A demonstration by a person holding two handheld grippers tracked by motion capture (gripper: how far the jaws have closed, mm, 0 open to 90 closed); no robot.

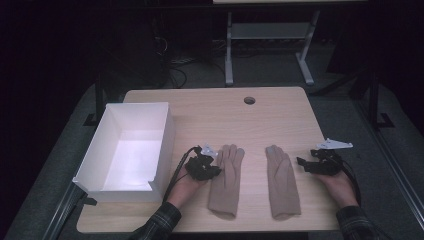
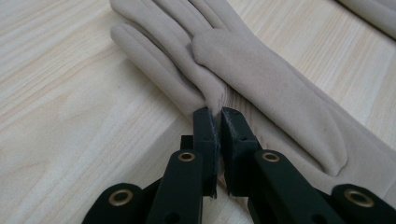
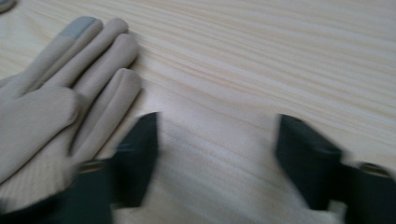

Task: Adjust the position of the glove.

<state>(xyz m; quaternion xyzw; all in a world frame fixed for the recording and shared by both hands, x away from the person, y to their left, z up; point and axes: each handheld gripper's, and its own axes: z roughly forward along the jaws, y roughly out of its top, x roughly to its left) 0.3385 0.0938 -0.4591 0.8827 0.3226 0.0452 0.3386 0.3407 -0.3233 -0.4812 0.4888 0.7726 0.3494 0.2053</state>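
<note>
Two beige gloves lie flat on the wooden table (image 1: 215, 115), fingers pointing away from the person. My left gripper (image 1: 212, 169) is at the left glove (image 1: 226, 180), shut on a pinch of its fabric at the edge. In the left gripper view my gripper (image 2: 219, 112) has its jaws closed with the left glove (image 2: 261, 79) nipped between the tips. My right gripper (image 1: 303, 164) hovers just right of the right glove (image 1: 281, 181), open. In the right gripper view my gripper (image 3: 217, 140) has its jaws wide apart over bare wood, with the right glove (image 3: 56, 107) to the left.
A white open box (image 1: 129, 152) stands at the table's left side, close to my left hand. A round cable hole (image 1: 249, 100) sits near the far edge. Beyond the table are a desk frame (image 1: 270, 45) and cables on a dark floor.
</note>
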